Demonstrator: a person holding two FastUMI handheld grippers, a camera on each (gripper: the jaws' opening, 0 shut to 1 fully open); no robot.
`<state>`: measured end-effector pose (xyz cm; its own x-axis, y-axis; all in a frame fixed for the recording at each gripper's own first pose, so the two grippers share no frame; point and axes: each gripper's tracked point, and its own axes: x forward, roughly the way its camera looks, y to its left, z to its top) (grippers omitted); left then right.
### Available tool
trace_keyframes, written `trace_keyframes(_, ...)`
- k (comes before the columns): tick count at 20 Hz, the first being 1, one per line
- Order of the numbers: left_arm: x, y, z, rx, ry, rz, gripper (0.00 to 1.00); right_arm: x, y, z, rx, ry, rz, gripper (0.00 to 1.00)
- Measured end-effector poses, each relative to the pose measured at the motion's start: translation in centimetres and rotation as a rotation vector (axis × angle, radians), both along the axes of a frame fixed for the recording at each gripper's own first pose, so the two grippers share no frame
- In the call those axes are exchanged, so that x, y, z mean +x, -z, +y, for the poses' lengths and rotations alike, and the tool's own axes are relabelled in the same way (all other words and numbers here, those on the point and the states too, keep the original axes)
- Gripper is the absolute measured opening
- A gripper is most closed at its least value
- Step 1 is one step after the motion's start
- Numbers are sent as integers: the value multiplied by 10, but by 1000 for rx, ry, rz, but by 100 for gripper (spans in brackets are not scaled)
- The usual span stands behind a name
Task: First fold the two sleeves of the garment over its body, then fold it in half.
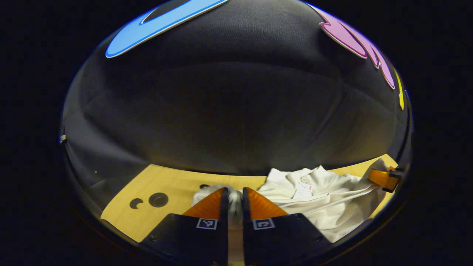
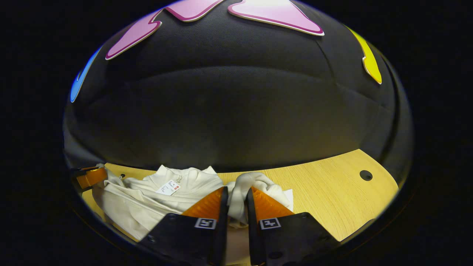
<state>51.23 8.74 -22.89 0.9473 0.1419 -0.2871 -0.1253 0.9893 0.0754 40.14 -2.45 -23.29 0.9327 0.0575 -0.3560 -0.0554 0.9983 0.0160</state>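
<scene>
While both claws pinch cloth, thin grips risk slipping.
Left gripper (image 1: 235, 201) nearly closed on one sleeve (image 1: 212, 192); right gripper (image 2: 236, 201) likewise on the other sleeve (image 2: 255, 184). Garment (image 1: 332, 199) lies bunched mid-desk (image 2: 325, 188); lifting unevenly could drag its body askew.

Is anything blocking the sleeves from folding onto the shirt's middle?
Nothing visible does. The left gripper is shut on one sleeve, the right gripper on the other sleeve. Between them the garment lies crumpled on the table, with nothing on it except its own tag.
</scene>
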Motion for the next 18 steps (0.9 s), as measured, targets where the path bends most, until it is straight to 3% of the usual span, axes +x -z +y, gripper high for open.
trace_keyframes(3, -5, -10, 4, 36, -10, -5, 55, -4, -5, -3, -34, -14, -6, 78)
trace_keyframes(4, -7, -17, 2, 18, -6, -15, 66, -8, -8, -6, -51, -15, -13, 82)
trace_keyframes(6, -11, -33, -3, -44, 14, -51, 77, -17, -17, -8, -58, -10, -37, 87)
trace_keyframes(7, -15, -44, -4, -66, 17, -69, 80, -21, -22, -11, -53, -3, -49, 95)
trace_keyframes(8, -23, -54, -3, -75, 13, -82, 89, -27, -27, -11, -45, 2, -57, 97)
trace_keyframes(10, -38, -74, 1, -47, 9, -113, 98, -39, -39, -14, -42, 9, -72, 98)
trace_keyframes(13, -67, -117, -2, 28, 31, -234, 98, -60, -63, -24, -81, 36, -82, 97)
trace_keyframes(18, -136, -169, -22, 16, 77, -280, 98, -107, -125, -42, -92, 71, -122, 97)
